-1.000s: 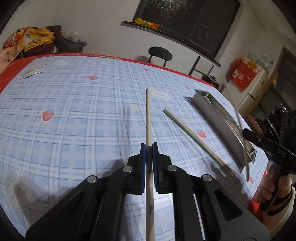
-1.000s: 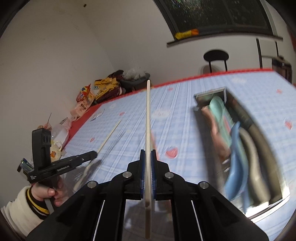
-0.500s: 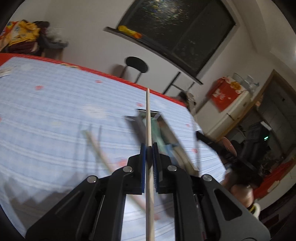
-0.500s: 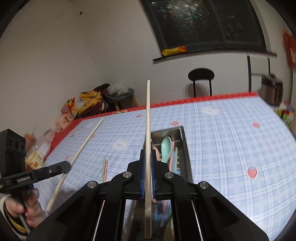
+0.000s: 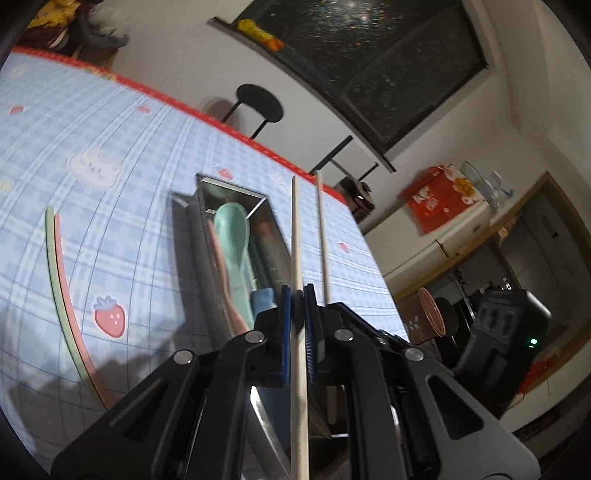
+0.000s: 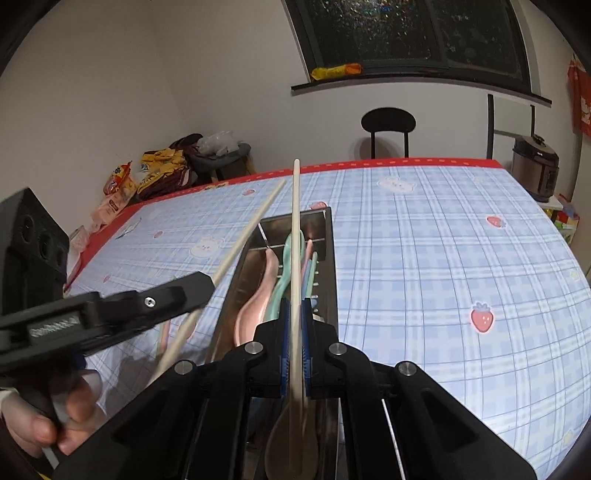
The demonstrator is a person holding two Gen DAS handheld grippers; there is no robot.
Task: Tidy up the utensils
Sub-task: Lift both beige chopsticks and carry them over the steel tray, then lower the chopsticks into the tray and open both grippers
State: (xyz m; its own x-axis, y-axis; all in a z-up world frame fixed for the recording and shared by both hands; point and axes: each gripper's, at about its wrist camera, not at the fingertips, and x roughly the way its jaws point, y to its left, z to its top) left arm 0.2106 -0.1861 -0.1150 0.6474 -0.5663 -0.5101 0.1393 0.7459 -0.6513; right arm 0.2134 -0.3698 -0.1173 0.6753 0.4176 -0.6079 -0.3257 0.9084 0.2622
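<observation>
Left tongs (image 5: 297,295) and right tongs (image 6: 295,306) each clamp chopstick above metal tray (image 6: 330,258); checked worktop (image 6: 424,258), dark window (image 6: 406,33).

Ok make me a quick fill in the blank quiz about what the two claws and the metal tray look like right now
1. Each claw, left claw and right claw, is shut on a wooden ____.
2. The metal tray already holds several ____.
3. The spoon lying uppermost in the left wrist view is ____ in colour.

Missing words: chopstick; spoons; mint green
</observation>
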